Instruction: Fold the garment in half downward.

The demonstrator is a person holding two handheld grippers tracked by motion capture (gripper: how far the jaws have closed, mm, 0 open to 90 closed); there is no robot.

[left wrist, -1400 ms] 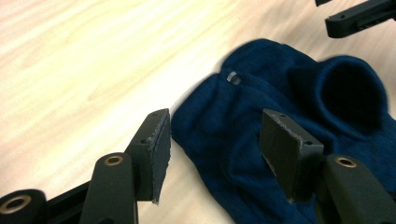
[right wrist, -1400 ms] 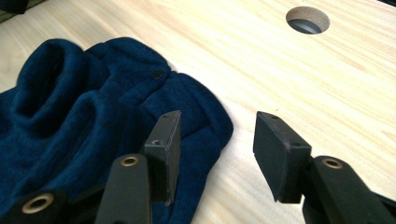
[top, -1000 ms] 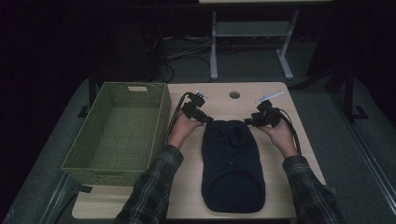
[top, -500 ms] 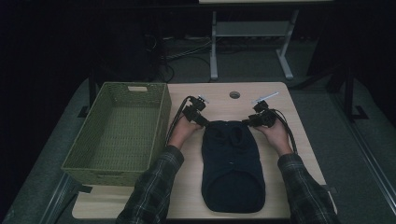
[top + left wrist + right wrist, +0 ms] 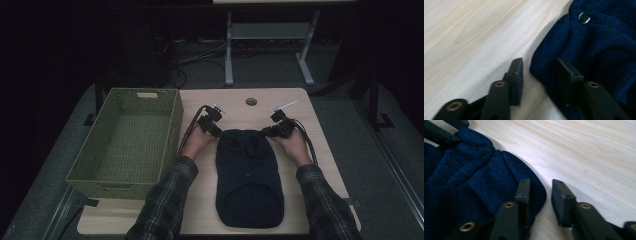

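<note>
A dark blue knit garment (image 5: 247, 175) lies flat on the wooden table (image 5: 240, 112), with a metal snap (image 5: 584, 17) near its top edge. My left gripper (image 5: 216, 131) is at the garment's upper left corner. In the left gripper view its jaws (image 5: 539, 62) have just been closing and straddle the knit's edge, one on bare wood and one on the fabric, with a gap still showing. My right gripper (image 5: 267, 132) is at the upper right corner. Its jaws (image 5: 540, 183) have just been closing too and straddle the hem the same way, not pinching it.
A green woven basket (image 5: 172, 130) stands empty at the table's left side, close to my left forearm. A round cable hole (image 5: 251, 101) sits near the far edge. The left gripper's jaws (image 5: 439, 133) appear at the far corner of the right gripper view.
Both grippers have come down and inward onto the garment's top corners, the right one dropping a little more. Their jaws stand narrower than before.
</note>
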